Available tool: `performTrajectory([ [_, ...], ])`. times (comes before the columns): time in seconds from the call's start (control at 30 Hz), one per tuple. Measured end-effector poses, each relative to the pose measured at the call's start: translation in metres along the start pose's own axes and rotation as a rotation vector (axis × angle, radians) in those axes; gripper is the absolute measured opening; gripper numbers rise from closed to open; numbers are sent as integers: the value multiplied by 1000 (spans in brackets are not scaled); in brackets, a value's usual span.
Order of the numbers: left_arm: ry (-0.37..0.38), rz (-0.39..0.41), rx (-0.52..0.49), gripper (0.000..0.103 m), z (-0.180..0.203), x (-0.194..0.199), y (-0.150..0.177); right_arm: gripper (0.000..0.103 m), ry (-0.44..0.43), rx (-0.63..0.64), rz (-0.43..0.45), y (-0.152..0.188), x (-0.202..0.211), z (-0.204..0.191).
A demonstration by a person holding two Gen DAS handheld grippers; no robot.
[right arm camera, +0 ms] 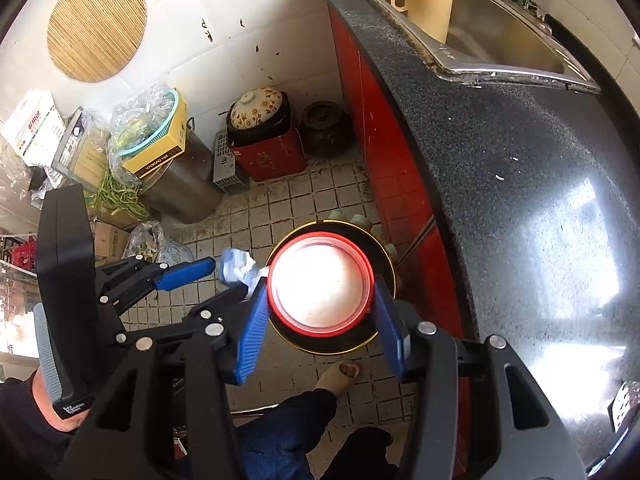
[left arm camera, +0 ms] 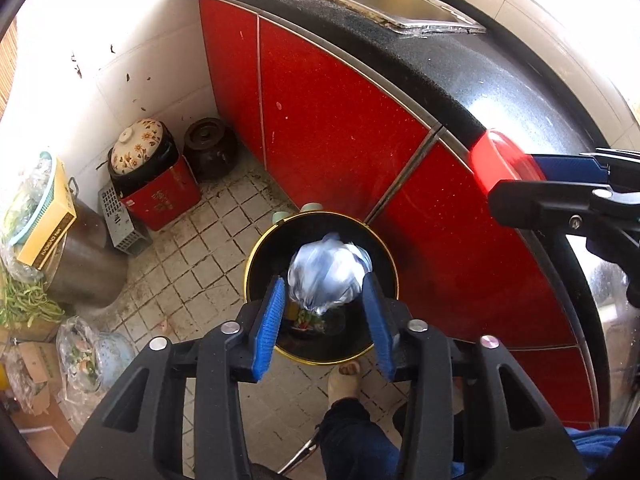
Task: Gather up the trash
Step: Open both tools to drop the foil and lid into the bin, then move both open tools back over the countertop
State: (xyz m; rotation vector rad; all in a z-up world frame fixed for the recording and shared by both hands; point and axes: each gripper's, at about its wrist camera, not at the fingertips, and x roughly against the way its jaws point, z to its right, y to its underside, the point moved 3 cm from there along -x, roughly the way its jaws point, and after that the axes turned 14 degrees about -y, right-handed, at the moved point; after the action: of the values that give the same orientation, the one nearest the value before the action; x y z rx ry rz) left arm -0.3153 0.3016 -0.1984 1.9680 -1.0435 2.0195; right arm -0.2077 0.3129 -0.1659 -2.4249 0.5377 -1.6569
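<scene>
A black trash bin with a gold rim (left arm camera: 256, 248) stands on the tiled floor by the red cabinets. My left gripper (left arm camera: 325, 300) is shut on a crumpled white-blue plastic bag (left arm camera: 330, 274) and holds it over the bin's mouth; food scraps lie inside. The bag (right arm camera: 238, 270) and left gripper (right arm camera: 224, 278) also show in the right wrist view. My right gripper (right arm camera: 320, 304) is shut on a red-rimmed round bowl (right arm camera: 320, 284) held above the bin (right arm camera: 384, 258). The bowl (left arm camera: 500, 160) and right gripper (left arm camera: 516, 178) appear at right in the left wrist view.
Black countertop (right arm camera: 500, 160) with steel sink (right arm camera: 500, 28) and a cream jug (right arm camera: 430, 0). Floor corner holds a floral-lidded pot (left arm camera: 138, 148) on a red box, a brown jar (left arm camera: 210, 146), a steel pot (left arm camera: 86, 264), bags of vegetable scraps (left arm camera: 84, 360). A person's sandalled foot (left arm camera: 344, 380) is beside the bin.
</scene>
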Motion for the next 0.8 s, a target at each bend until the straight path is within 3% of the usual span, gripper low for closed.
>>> performTrajectory([
  [0.03,-1,-3,1,56,0,-2,0,63,1,0,-2,-1,0,1],
  [0.07,-7,-4,4,59,0,-3,0,66,1,0,0,-1,0,1],
  [0.27,-17,-14,-6,71,2,-4,2,70,-7,-14,7,5,10,10],
  [0.47,-23,27,-42,89,17,20,0,77,9,-61,76,28,56,37],
  [0.57,-19,67,-108,92,42,37,-5,80,56,-123,145,51,98,65],
  [0.67,36,111,-191,92,82,56,-14,81,126,-193,227,84,147,96],
  [0.8,134,186,-348,92,165,90,-30,83,258,-319,335,140,215,144],
])
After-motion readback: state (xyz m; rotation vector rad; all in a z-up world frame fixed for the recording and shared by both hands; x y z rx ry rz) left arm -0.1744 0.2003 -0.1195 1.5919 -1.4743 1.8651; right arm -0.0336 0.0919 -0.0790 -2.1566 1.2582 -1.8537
